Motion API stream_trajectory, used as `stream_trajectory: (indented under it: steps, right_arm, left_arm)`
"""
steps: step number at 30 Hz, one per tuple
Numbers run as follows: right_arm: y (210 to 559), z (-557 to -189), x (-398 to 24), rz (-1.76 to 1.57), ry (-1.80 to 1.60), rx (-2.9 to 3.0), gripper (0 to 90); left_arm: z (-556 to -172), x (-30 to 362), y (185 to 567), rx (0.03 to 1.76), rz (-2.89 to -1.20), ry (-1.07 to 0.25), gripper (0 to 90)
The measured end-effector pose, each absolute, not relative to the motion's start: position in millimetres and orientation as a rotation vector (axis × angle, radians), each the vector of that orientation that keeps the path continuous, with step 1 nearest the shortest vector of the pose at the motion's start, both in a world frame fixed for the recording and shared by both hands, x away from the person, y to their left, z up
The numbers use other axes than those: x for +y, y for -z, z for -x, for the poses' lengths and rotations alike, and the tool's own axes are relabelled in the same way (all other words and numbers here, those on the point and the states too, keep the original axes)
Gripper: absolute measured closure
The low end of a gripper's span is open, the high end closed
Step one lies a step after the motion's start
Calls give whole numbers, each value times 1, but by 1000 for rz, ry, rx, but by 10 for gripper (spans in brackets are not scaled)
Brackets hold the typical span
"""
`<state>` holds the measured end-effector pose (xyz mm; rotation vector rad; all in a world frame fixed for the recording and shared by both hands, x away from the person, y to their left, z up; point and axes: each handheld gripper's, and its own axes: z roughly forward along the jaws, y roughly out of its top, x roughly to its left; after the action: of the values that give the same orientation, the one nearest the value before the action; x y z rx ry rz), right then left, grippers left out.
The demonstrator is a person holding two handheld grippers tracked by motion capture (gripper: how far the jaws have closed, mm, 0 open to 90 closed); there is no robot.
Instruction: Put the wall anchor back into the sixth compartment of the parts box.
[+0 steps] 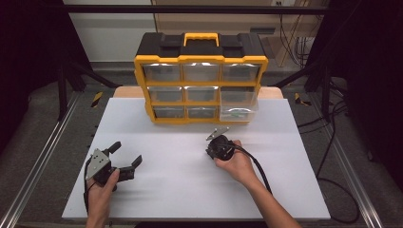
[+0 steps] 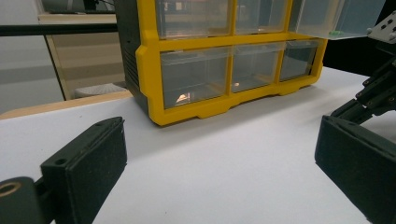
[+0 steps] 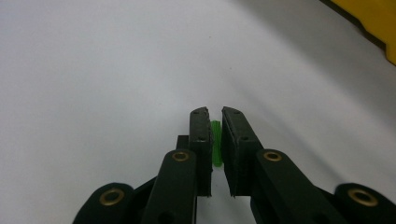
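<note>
The jaws of the right gripper (image 3: 215, 135) pinch a small green piece (image 3: 215, 142) by its edges above the white table (image 1: 190, 190), short of the open drawer (image 1: 239, 107), so it could slip free, while the left gripper (image 1: 124, 157) gapes empty

Surface: white board (image 1: 285, 190) lay over a wooden tabletop (image 1: 128, 91) | Floor: grey, with yellow-black hazard tape (image 1: 97, 99) | Frame: black bars (image 1: 190, 9) overhead, metal rails (image 1: 38, 161) at the sides | Back: pale wall (image 1: 109, 33), hanging cables (image 1: 299, 42) | Edges: dark.
</note>
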<state>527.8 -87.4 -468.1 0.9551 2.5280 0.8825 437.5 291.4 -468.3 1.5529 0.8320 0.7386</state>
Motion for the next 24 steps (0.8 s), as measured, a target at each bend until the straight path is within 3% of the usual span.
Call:
stream_trajectory:
  steps: [6,13,24]
  right_arm:
    - [469,-529,-87,-967,-863,2551,808]
    - [470,-526,-87,-946,-889,2549,847]
    - [432,-511,-101,-935,-1080,2384,847]
  left_arm:
    - [-438,291,468,831,-1556,-738,22]
    - [-438,292,468,833,-1553,-740,22]
    - [-438,291,468,831,-1554,-738,22]
